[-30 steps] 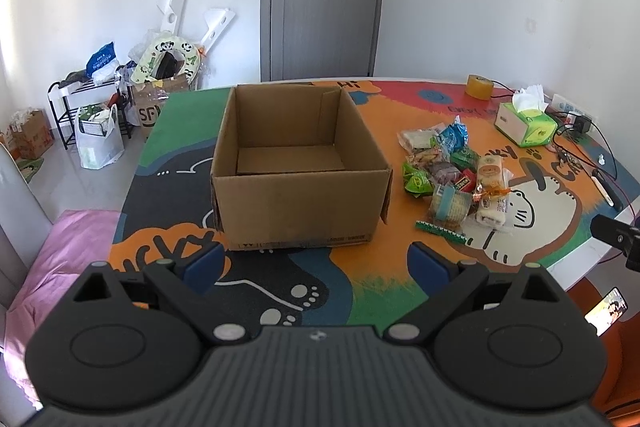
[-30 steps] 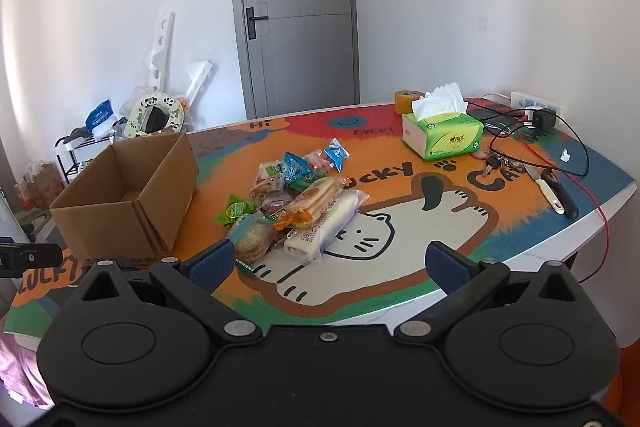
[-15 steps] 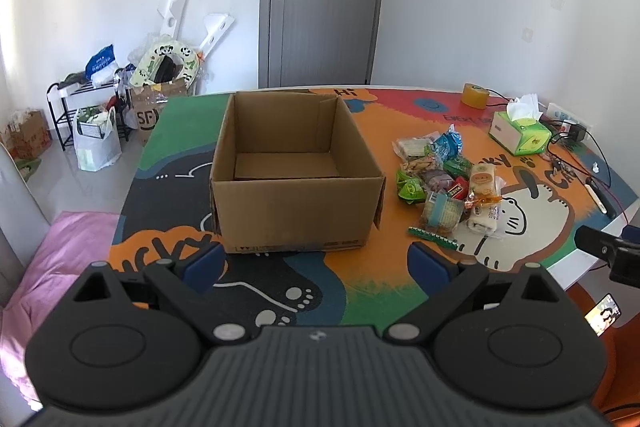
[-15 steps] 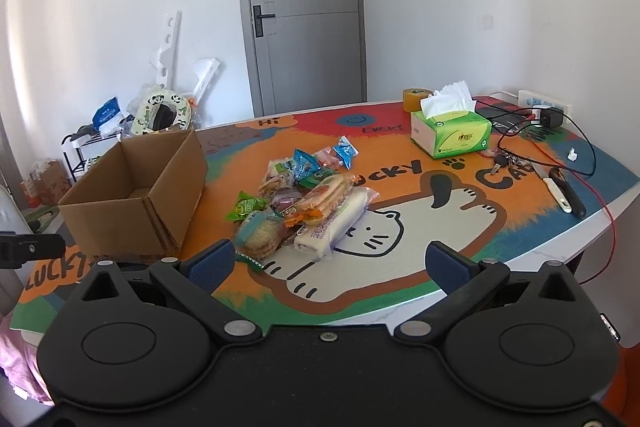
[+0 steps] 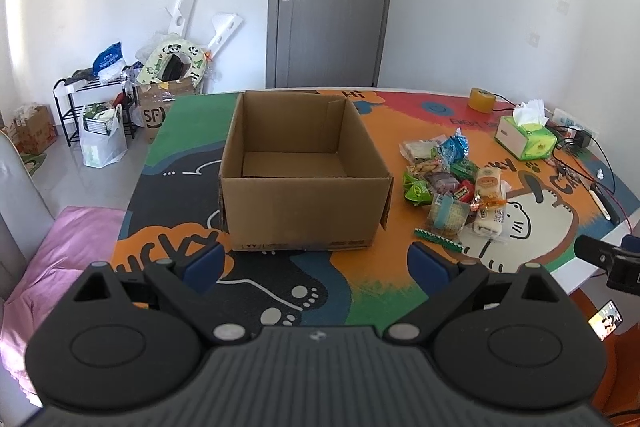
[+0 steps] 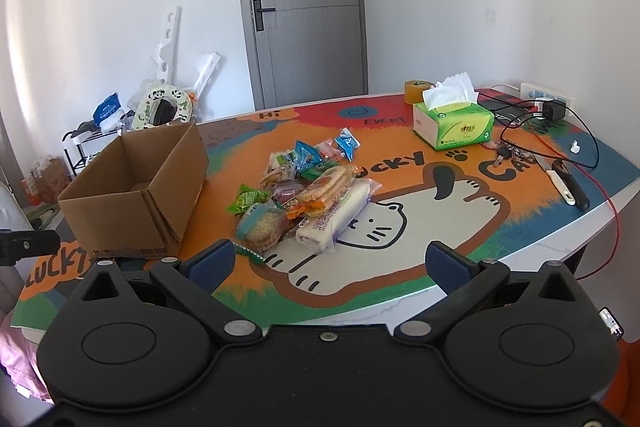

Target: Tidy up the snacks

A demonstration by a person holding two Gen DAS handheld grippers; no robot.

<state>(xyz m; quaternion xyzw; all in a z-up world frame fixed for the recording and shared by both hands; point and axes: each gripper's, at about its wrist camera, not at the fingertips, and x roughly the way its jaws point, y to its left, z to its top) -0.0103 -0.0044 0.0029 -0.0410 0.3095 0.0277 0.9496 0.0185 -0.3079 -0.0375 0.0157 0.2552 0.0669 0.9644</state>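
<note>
An open, empty cardboard box [image 5: 304,187] [image 6: 136,191] stands on the colourful table mat. To its right lies a pile of wrapped snacks [image 5: 452,183] [image 6: 304,195]: green and blue packets, a long white roll, orange-wrapped biscuits. My left gripper [image 5: 314,263] hovers open just in front of the box, nothing between its blue-padded fingers. My right gripper [image 6: 328,263] is open too, held near the table's front edge, short of the snack pile.
A green tissue box [image 6: 452,127], a tape roll [image 6: 416,91], keys, a knife [image 6: 568,187], cables and a power strip [image 6: 548,97] sit at the table's right side. A pink cushion [image 5: 60,255] lies at the lower left. Clutter and a rack [image 5: 92,115] stand by the far wall.
Both grippers have pulled back and risen slightly, so the box and the snacks look smaller and farther. Nothing on the table has moved.
</note>
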